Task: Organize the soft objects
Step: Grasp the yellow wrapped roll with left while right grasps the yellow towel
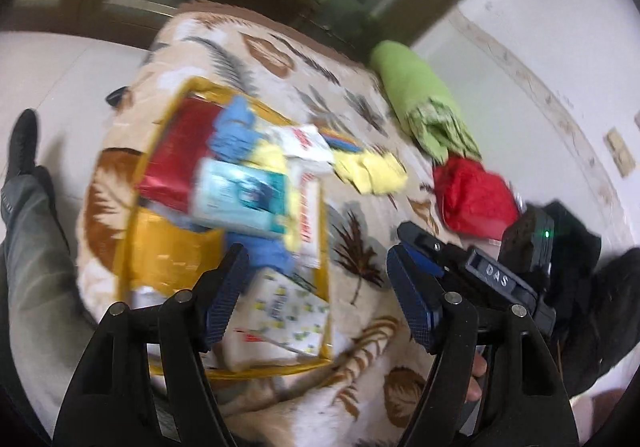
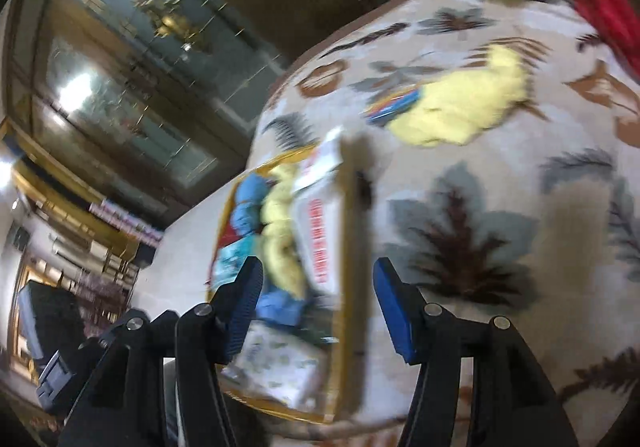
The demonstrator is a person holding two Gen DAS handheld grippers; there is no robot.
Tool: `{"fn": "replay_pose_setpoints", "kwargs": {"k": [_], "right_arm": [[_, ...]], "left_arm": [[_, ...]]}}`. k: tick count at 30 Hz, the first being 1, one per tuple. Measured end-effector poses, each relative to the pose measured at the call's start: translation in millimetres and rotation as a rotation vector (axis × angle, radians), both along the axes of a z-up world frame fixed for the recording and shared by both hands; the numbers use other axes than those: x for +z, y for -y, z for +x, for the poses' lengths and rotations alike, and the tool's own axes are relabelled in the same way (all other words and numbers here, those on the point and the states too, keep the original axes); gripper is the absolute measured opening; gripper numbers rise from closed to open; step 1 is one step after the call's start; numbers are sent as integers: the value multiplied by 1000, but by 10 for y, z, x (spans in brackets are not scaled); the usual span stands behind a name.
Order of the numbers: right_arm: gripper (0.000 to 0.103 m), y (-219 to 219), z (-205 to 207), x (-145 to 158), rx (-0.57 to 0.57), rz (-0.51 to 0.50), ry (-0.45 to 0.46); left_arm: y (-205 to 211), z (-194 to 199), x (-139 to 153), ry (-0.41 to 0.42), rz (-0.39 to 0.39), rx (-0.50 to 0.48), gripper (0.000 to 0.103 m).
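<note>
A yellow-rimmed storage case (image 1: 132,239) lies open on a leaf-patterned blanket (image 1: 360,263). It holds a red bundle (image 1: 176,163), blue cloths (image 1: 236,131), a teal packet (image 1: 240,195) and a white tissue pack (image 1: 288,311). A yellow cloth (image 1: 372,171) lies loose on the blanket beside the case, also seen as yellow cloth (image 2: 472,107). Farther off are a green folded cloth (image 1: 420,103) and a red cloth (image 1: 472,195). My left gripper (image 1: 320,295) hangs open over the case's near corner, holding nothing. My right gripper (image 2: 320,303) is open above the case's rim (image 2: 352,247); it also shows as right gripper (image 1: 412,243).
A person's trouser leg (image 1: 32,231) and black shoe (image 1: 24,143) stand at the blanket's left edge on pale floor. A dark sleeve (image 1: 588,287) is behind the right gripper. A wooden cabinet with glass doors (image 2: 140,59) stands beyond the bed.
</note>
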State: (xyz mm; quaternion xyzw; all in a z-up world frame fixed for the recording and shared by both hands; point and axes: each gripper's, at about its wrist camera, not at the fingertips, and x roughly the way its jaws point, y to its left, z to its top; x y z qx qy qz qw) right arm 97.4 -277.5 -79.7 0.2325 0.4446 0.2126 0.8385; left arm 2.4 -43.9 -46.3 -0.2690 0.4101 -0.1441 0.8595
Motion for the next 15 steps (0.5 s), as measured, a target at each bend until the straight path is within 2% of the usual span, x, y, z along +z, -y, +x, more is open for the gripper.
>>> {"fn": "replay_pose_setpoints", "kwargs": {"k": [7, 15], "right_arm": [[58, 487, 167, -131, -113, 30, -77], [58, 792, 642, -354, -234, 104, -176]], "left_arm": [[448, 261, -25, -20, 55, -62, 72], [611, 564, -41, -10, 76, -83, 72]]}}
